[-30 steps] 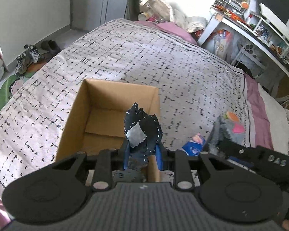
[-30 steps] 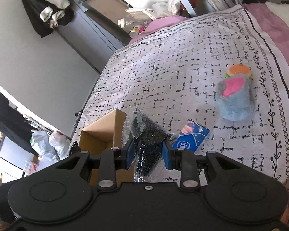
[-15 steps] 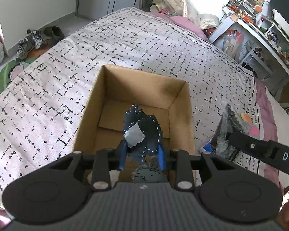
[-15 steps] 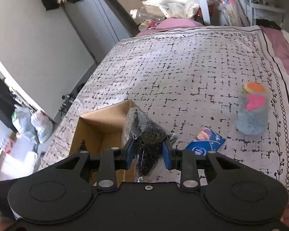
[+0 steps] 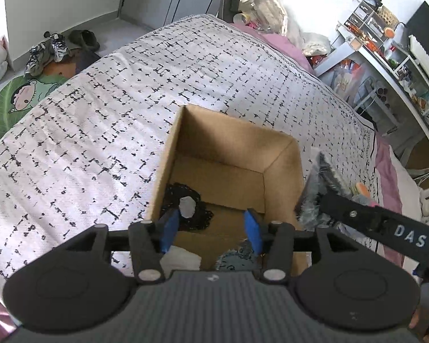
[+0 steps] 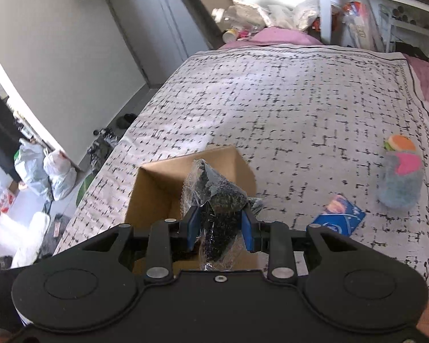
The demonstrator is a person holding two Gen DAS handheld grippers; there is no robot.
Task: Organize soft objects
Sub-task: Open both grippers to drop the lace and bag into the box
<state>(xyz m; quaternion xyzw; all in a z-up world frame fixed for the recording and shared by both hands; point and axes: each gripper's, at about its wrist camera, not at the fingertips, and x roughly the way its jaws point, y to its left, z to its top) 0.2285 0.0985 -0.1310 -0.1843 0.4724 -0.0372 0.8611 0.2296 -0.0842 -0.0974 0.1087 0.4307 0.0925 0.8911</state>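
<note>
The left hand-held gripper (image 5: 211, 228) is opening; its dark cloth (image 5: 186, 205) dropped into the box (image 5: 237, 148).

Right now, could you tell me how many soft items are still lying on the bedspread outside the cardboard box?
2: a fluffy grey plush toy near the bedspread's patterned border, and a blue tissue pack between it and the box. Others may be hidden.

Only readable text I can spot is "DAS" in pale capital letters on the black plastic arm of the right gripper (image 5: 386, 225), poking in at the lower right of the left wrist frame. The flat blue packet with a white swirl logo (image 6: 339, 220), lower right of the right wrist frame, has print on it too, but it's too blurry to read.
</note>
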